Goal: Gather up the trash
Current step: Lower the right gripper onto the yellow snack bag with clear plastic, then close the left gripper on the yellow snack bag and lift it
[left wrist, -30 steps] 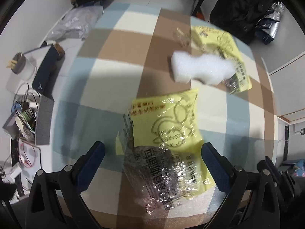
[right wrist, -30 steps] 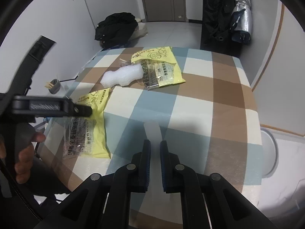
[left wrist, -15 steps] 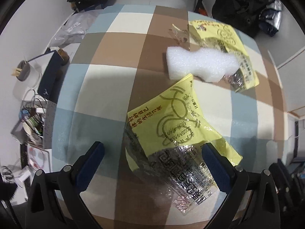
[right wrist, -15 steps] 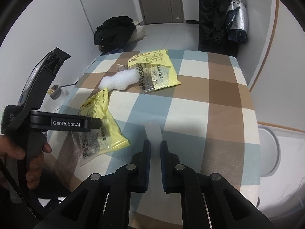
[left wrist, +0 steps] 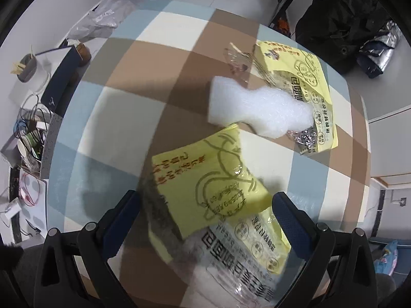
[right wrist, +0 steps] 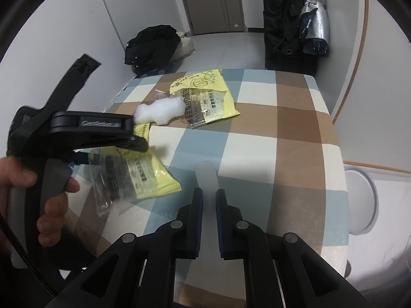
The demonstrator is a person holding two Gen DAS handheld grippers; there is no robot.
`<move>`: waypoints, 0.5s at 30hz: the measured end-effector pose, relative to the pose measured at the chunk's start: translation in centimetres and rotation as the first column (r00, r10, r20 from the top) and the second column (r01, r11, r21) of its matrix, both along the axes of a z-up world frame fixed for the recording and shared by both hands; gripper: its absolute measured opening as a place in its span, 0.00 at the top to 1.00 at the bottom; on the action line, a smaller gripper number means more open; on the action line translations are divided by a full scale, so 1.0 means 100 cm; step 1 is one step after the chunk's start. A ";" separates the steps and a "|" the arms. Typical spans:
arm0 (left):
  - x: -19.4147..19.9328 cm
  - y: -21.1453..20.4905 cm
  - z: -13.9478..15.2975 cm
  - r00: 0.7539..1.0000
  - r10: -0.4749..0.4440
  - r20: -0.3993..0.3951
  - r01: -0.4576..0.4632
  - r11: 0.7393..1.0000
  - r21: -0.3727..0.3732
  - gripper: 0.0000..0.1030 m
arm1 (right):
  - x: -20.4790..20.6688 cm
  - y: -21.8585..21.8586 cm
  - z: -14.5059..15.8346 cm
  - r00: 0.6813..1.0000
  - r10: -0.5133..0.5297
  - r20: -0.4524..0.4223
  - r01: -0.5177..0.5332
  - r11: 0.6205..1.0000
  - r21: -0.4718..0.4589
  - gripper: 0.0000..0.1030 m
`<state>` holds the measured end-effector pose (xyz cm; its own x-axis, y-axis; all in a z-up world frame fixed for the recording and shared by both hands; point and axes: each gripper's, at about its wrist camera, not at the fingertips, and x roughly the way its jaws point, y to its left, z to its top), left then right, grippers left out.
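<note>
Left tongs (left wrist: 205, 211) apart over wrapper (left wrist: 218, 205) | right tongs (right wrist: 208, 200) together, empty | risk: I pinch only film; wrapper slides toward foam (left wrist: 257, 110).

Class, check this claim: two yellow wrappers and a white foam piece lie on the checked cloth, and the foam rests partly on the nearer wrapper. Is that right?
Not quite. The white foam piece rests partly on the farther yellow wrapper, not the nearer wrapper between the left tool's fingers. The left wrist view shows it; everything else stands.
</note>
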<state>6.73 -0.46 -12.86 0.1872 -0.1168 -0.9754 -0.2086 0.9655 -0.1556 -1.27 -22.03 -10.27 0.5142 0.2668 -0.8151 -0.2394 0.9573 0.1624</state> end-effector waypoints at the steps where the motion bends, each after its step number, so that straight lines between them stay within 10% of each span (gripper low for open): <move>1: 0.003 -0.005 -0.002 1.000 -0.003 -0.004 0.003 1.000 0.028 0.02 | 0.000 0.000 0.000 1.000 0.001 -0.001 -0.001 1.000 0.001 0.91; 7: 0.002 -0.017 -0.008 0.998 -0.066 -0.007 0.066 0.983 0.169 0.03 | -0.002 -0.004 -0.001 1.000 0.003 -0.003 -0.003 1.000 0.005 0.91; 15: -0.014 -0.024 0.001 0.990 -0.137 0.031 0.130 0.976 0.176 0.13 | -0.002 -0.012 0.000 1.000 -0.010 -0.012 0.010 0.999 0.043 0.91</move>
<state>5.29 -2.83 -12.77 0.2230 0.0263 -0.9745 -0.0728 0.9973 0.0103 -1.49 -23.19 -10.30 0.5075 0.2965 -0.8091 -0.2276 0.9517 0.2060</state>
